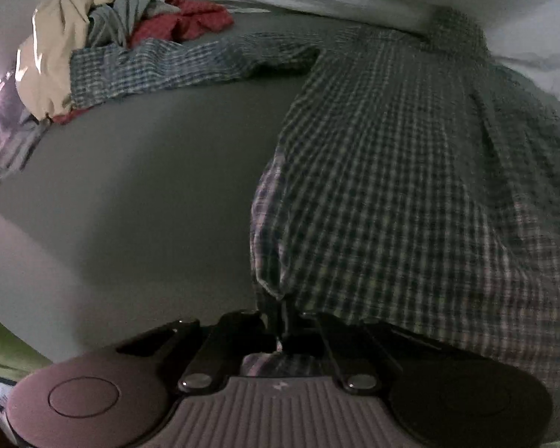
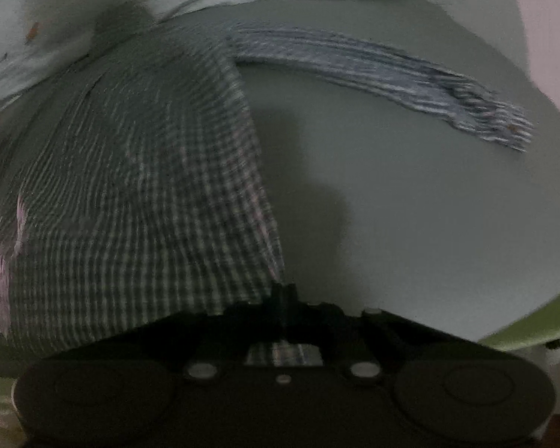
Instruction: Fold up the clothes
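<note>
The left gripper (image 1: 280,313) and right gripper (image 2: 283,295) each pinch a bottom hem corner of the checked shirt (image 1: 392,168). Its long axis runs straight ahead from the fingers across the grey bed (image 1: 149,186), collar farthest.

Soft woven checked cloth shirt (image 1: 410,171) on matt smooth grey sheet (image 1: 149,194); matt black plastic fingers (image 2: 284,298).

One checked shirt (image 1: 410,186) with two sleeves; one pile of loose clothes (image 1: 104,37); two grippers.
</note>
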`<state>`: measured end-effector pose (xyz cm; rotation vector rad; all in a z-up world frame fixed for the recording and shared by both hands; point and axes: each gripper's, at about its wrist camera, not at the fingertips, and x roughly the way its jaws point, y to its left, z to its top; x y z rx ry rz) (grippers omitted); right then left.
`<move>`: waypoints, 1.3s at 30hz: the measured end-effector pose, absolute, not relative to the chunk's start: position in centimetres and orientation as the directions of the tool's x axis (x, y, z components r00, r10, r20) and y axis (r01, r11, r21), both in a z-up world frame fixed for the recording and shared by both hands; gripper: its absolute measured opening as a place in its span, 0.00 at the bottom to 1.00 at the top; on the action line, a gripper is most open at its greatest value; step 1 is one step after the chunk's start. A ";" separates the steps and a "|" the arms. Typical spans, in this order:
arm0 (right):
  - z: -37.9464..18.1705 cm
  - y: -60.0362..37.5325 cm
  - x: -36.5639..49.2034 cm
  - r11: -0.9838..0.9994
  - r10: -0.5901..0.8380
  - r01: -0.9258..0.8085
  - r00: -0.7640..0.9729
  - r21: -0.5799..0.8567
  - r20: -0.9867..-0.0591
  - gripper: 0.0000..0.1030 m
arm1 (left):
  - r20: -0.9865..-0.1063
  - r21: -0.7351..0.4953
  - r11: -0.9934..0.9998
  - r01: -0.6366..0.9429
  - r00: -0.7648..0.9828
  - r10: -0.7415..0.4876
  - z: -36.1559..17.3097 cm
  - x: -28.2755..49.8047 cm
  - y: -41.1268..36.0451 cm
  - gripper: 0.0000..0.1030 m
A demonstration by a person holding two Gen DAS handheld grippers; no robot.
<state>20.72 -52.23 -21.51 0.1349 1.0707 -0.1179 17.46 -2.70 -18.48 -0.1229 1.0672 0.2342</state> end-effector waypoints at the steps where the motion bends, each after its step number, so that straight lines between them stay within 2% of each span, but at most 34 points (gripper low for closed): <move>1: -21.3 -52.5 20.5 0.986 -0.035 0.162 0.474 0.048 -0.880 0.00 | -0.882 -0.007 0.968 -0.249 0.458 0.112 -18.3 17.2 -2.8 0.02; 10: -22.0 -52.1 20.3 0.998 -0.035 0.069 0.391 -0.008 -0.920 0.00 | -0.891 -0.057 0.952 -0.300 0.446 0.087 -18.0 15.6 -1.9 0.04; 13: -22.5 -52.6 20.5 0.998 -0.004 0.063 0.332 0.018 -0.943 0.01 | -0.902 -0.066 0.939 -0.338 0.423 0.089 -17.9 15.8 -1.4 0.09; 15: -22.6 -52.2 20.7 0.997 -0.075 0.039 0.314 -0.066 -0.947 0.09 | -0.904 -0.051 0.941 -0.335 0.416 0.100 -17.8 16.0 -1.6 0.13; 16: -22.6 -51.9 20.7 0.993 -0.115 0.017 0.322 -0.116 -0.940 0.20 | -0.905 -0.035 0.944 -0.328 0.411 0.109 -17.7 16.2 -1.7 0.20; 17: -22.4 -51.6 20.9 0.987 -0.155 0.010 0.343 -0.161 -0.927 0.27 | -0.906 -0.019 0.948 -0.318 0.406 0.118 -17.5 16.2 -2.0 0.32; 19: -21.9 -51.1 21.2 0.969 -0.228 0.001 0.386 -0.247 -0.894 0.32 | -0.900 -0.032 0.954 -0.298 0.425 0.102 -16.9 16.3 -2.1 0.42; 20: -21.5 -51.0 21.6 0.970 -0.224 0.011 0.419 -0.242 -0.880 0.40 | -0.890 -0.055 0.954 -0.295 0.447 0.087 -16.5 16.2 -2.1 0.47; 22: -20.7 -50.7 22.4 0.973 -0.216 0.031 0.484 -0.230 -0.848 0.49 | -0.876 -0.100 0.945 -0.312 0.478 0.065 -15.6 16.1 -1.6 0.54; 24: -20.1 -49.7 23.7 0.978 -0.197 0.040 0.515 -0.206 -0.834 0.50 | -0.859 -0.141 0.932 -0.334 0.509 0.053 -14.7 16.1 -0.7 0.58; 26: -19.7 -48.0 24.9 0.984 -0.155 0.010 0.534 -0.178 -0.831 0.54 | -0.840 -0.179 0.918 -0.353 0.541 0.044 -13.9 16.1 0.5 0.67; 29: -19.7 -44.5 25.8 0.986 -0.089 -0.063 0.573 -0.152 -0.815 0.65 | -0.813 -0.236 0.888 -0.396 0.581 0.043 -13.7 16.9 2.9 0.69; 32: -20.4 -39.8 26.4 0.978 -0.035 -0.146 0.596 -0.151 -0.803 0.67 | -0.812 -0.289 0.859 -0.422 0.584 0.014 -14.5 18.3 5.9 0.69; 34: -21.1 -36.2 26.3 0.965 -0.037 -0.186 0.597 -0.183 -0.801 0.67 | -0.817 -0.291 0.856 -0.428 0.577 0.011 -15.1 19.4 8.1 0.69; 37: -21.8 -30.8 25.8 0.946 -0.065 -0.213 0.612 -0.243 -0.788 0.78 | -0.813 -0.277 0.867 -0.413 0.582 0.018 -15.4 21.0 11.9 0.70; 39: -22.3 -27.3 25.3 0.935 -0.094 -0.210 0.628 -0.285 -0.772 0.79 | -0.801 -0.240 0.883 -0.404 0.596 0.056 -15.4 22.0 14.2 0.73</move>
